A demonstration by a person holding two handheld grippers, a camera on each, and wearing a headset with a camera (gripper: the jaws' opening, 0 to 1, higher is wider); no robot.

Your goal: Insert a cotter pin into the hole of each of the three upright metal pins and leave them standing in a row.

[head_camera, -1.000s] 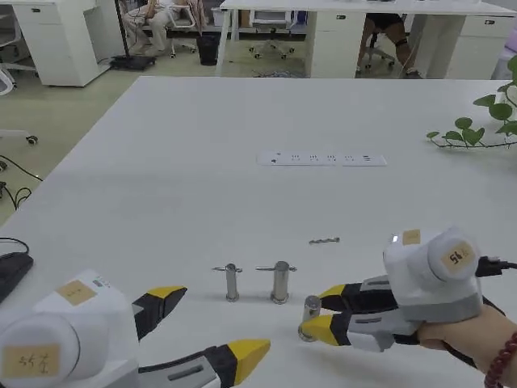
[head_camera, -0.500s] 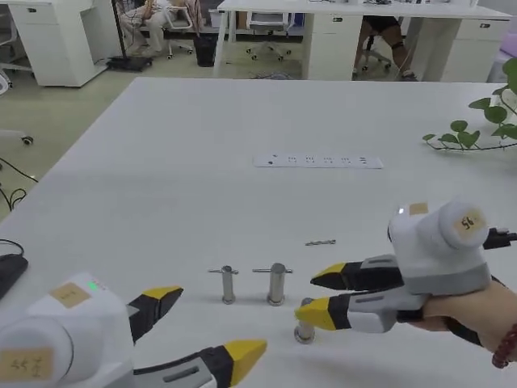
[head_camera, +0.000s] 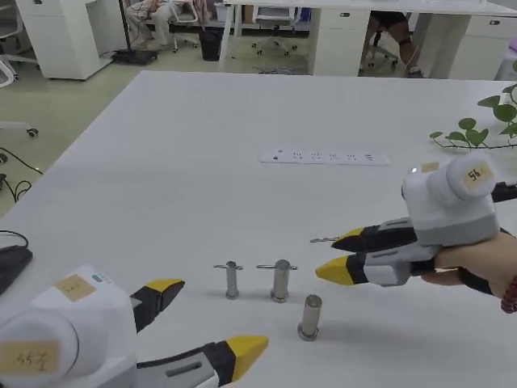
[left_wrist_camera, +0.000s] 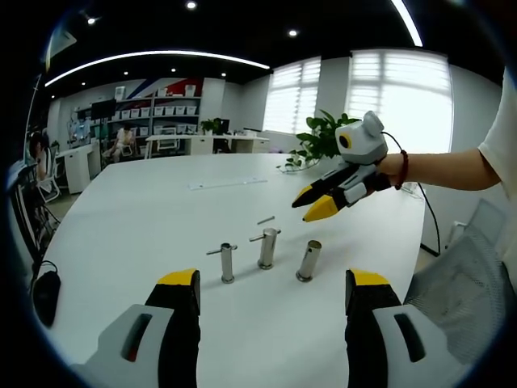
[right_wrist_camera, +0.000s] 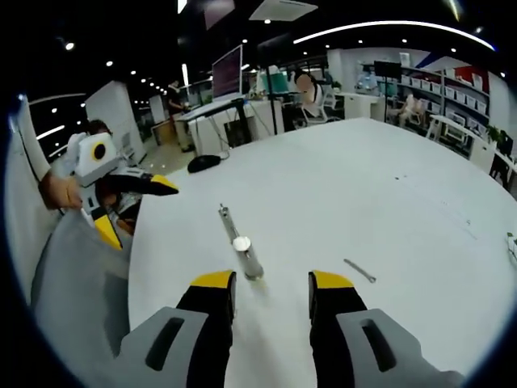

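Three upright metal pins stand near the table's front. The left pin (head_camera: pixel 232 280) (left_wrist_camera: pixel 226 263) and the middle pin (head_camera: pixel 280 280) (left_wrist_camera: pixel 268 248) each carry a cotter pin through the top. The bare third pin (head_camera: pixel 309 316) (left_wrist_camera: pixel 308 260) stands a little nearer to me, out of line. A loose cotter pin (head_camera: pixel 323 239) (right_wrist_camera: pixel 358 270) lies behind them. My right gripper (head_camera: pixel 339 254) (right_wrist_camera: pixel 272 281) hovers open and empty above and to the right of the third pin, near the loose cotter pin. My left gripper (head_camera: pixel 205 318) (left_wrist_camera: pixel 273 280) is open and empty at the front left.
A white power strip (head_camera: pixel 323 158) lies mid-table. A leafy plant (head_camera: pixel 485 129) reaches in from the right edge. A black object (head_camera: pixel 11 263) sits at the left edge. Desks, chairs and seated people are beyond the table.
My right gripper has lifted up and to the right, away from the third pin, which now stands free. The left gripper has held its place.
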